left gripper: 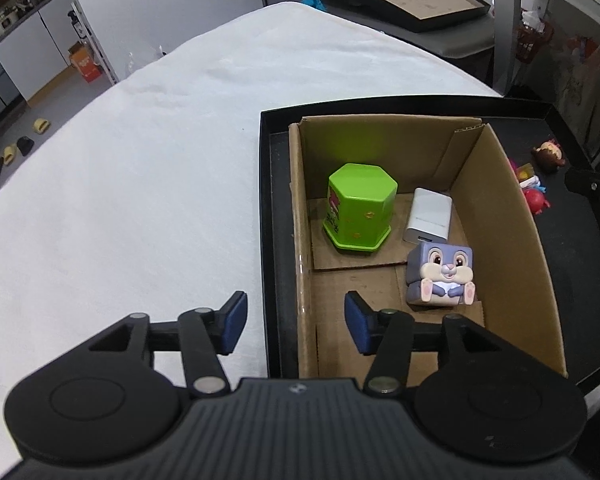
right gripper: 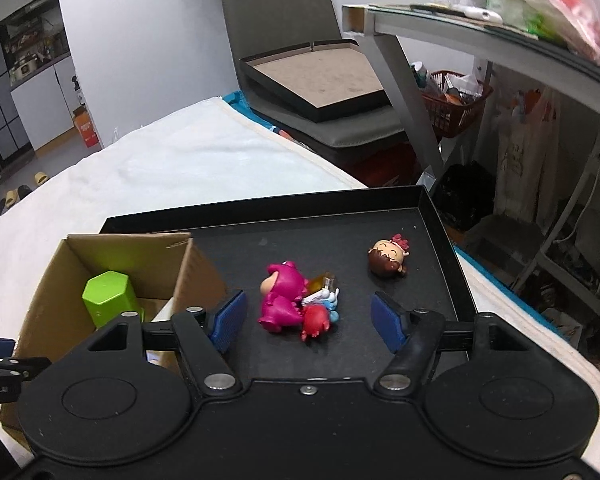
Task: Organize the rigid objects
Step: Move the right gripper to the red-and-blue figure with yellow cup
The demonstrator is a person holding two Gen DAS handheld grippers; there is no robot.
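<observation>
A cardboard box (left gripper: 512,232) stands in a black tray (left gripper: 278,216) on a white cloth. Inside it are a green hexagonal container (left gripper: 358,208), a white charger block (left gripper: 428,216) and a purple rabbit cube (left gripper: 440,274). My left gripper (left gripper: 296,322) hangs open over the box's left wall, nothing between its blue pads. In the right wrist view my right gripper (right gripper: 310,318) is open above the tray floor (right gripper: 340,240). A pink figurine (right gripper: 282,296), a red one (right gripper: 316,322) and small pieces lie ahead between its pads, untouched. A brown-haired doll head (right gripper: 386,260) lies farther right.
The white cloth (left gripper: 140,168) spreads left of the tray. A second black tray (right gripper: 320,80) rests on a grey chair behind. A glass-topped desk (right gripper: 480,28) with a red basket (right gripper: 456,106) under it stands at the right. The green container (right gripper: 108,296) shows in the box (right gripper: 44,280).
</observation>
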